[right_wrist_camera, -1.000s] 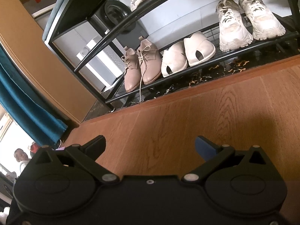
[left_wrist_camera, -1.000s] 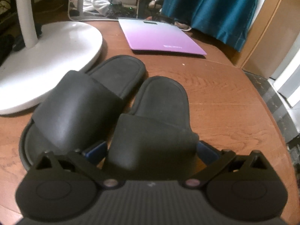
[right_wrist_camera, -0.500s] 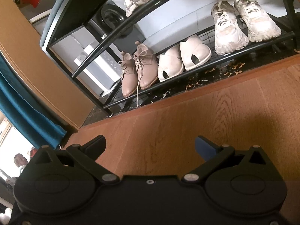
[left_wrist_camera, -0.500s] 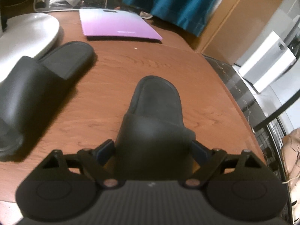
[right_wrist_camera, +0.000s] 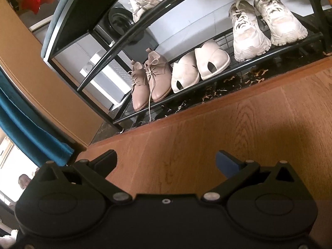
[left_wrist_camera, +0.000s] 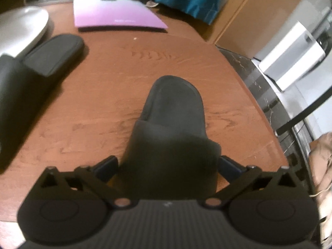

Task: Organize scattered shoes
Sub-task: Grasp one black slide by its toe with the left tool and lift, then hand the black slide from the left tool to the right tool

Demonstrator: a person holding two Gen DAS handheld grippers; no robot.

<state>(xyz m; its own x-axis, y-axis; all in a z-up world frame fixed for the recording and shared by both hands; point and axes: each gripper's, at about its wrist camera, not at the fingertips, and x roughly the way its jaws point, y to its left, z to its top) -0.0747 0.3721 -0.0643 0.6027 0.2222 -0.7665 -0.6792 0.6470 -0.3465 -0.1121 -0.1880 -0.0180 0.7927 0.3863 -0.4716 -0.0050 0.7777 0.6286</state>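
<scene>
Left gripper [left_wrist_camera: 168,166] is clamped across the strap of a black slipper [left_wrist_camera: 172,128] at frame centre, carried heel-forward over the wood floor [left_wrist_camera: 116,95], its mate [left_wrist_camera: 31,68] waiting at the left edge. Right gripper [right_wrist_camera: 166,161] hangs wide apart and empty, facing the shoe rack [right_wrist_camera: 207,83] in the upper frame, likely the slipper's destination.

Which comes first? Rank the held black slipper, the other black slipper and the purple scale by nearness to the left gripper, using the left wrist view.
1. Held black slipper: clamped in the left gripper.
2. Other black slipper: on the floor, off to the left.
3. Purple scale: farthest, top of view, beyond both.
</scene>
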